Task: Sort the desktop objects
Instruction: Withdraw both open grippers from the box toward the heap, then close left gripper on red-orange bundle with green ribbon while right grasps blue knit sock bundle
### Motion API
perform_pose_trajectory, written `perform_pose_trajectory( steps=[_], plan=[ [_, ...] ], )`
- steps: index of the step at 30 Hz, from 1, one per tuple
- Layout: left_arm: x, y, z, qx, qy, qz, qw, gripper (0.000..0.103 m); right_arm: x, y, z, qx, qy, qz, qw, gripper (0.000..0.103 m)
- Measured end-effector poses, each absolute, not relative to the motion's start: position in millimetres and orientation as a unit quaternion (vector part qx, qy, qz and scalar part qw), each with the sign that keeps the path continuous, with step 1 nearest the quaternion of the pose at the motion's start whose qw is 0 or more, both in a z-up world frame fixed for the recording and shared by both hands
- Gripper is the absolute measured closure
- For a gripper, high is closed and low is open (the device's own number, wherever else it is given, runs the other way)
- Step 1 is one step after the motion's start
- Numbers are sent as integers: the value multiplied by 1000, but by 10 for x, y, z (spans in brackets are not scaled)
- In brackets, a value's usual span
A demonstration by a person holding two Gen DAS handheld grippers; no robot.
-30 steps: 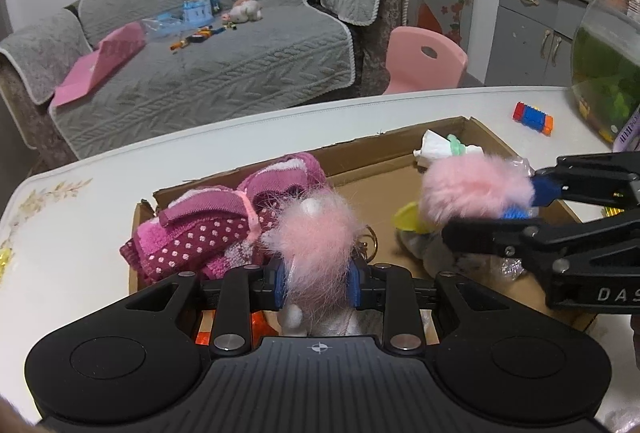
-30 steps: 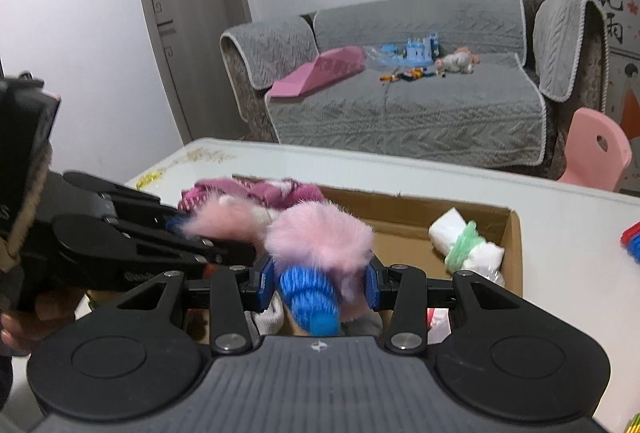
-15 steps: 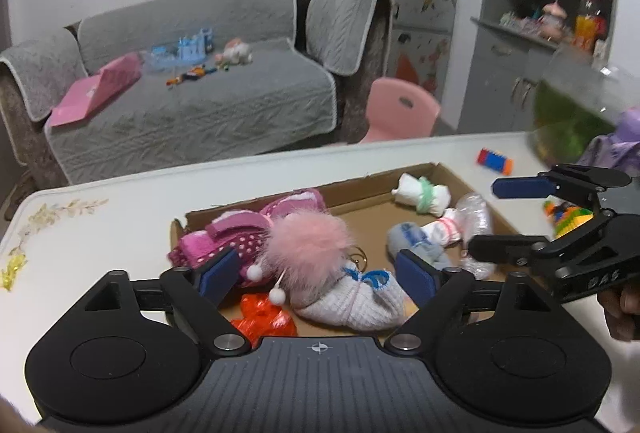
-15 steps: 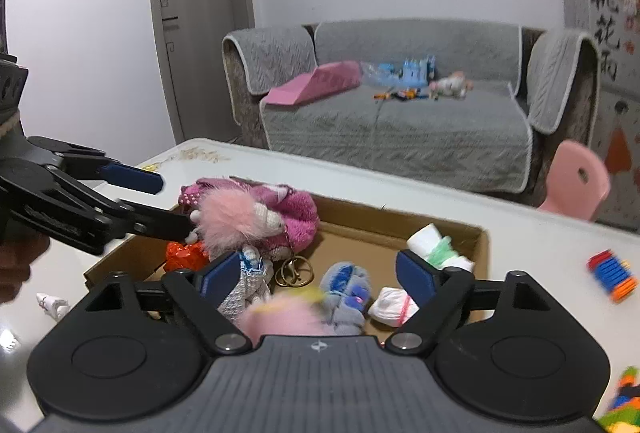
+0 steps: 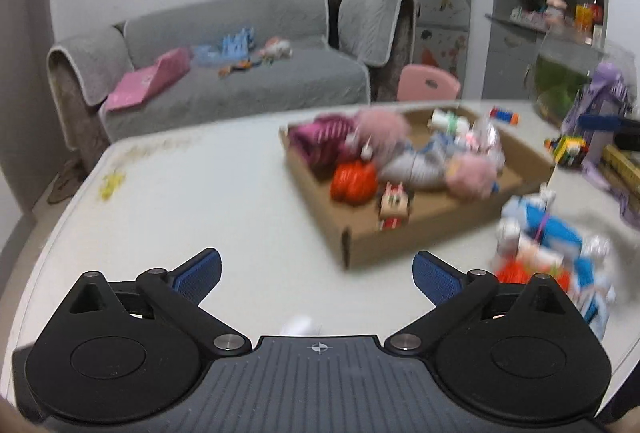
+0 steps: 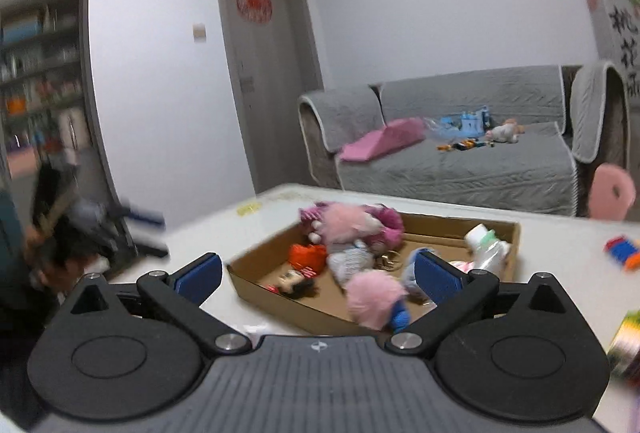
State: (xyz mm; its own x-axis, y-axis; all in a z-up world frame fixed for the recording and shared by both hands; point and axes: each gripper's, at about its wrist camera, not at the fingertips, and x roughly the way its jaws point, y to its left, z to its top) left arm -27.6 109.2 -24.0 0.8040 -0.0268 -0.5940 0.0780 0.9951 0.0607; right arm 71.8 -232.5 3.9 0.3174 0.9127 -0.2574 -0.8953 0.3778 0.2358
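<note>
Both tools are opening wide with nothing between the jaws: the left tool (image 5: 316,275) at the bottom of its frame, over bare desk (image 5: 208,193), and the right tool (image 6: 318,271) low in its frame, before the cardboard box (image 6: 280,297). The box gathers the sorted toys, two pink pompoms (image 6: 374,297) among them. Loose toys (image 5: 540,233) at right are too blurred to name.
</note>
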Motion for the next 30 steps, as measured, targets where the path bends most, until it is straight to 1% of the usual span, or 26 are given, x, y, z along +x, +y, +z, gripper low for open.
perform_pose_trajectory(
  steps=[3,6,9,16,18,20,23,26,30],
  plan=[
    [-288,1093,-322,48,317,-41,946,0,699,-2193,-3,17,214,539,815,0],
    [-234,1107,-447,53,342,-45,937,1,625,-2052,-97,-19,237,518,822,1],
    [-217,1105,-531,60,351,-43,933,1,579,-1961,-211,-54,258,502,823,1],
    [-159,1050,-660,60,371,-59,925,1,619,-2017,-321,-36,278,493,823,1],
    [-135,985,-680,53,378,-72,921,1,606,-1990,-392,-35,294,487,822,4],
    [-147,861,-665,53,376,-99,920,1,602,-1923,-448,-36,313,489,813,13],
    [-194,554,-620,72,359,-149,919,1,592,-1867,-504,-37,330,487,808,17],
    [-200,180,-644,96,352,-205,908,1,599,-1911,-521,-25,338,489,803,17],
    [-140,-265,-783,120,367,-251,888,1,666,-2005,-560,-7,353,482,802,15]
  ],
)
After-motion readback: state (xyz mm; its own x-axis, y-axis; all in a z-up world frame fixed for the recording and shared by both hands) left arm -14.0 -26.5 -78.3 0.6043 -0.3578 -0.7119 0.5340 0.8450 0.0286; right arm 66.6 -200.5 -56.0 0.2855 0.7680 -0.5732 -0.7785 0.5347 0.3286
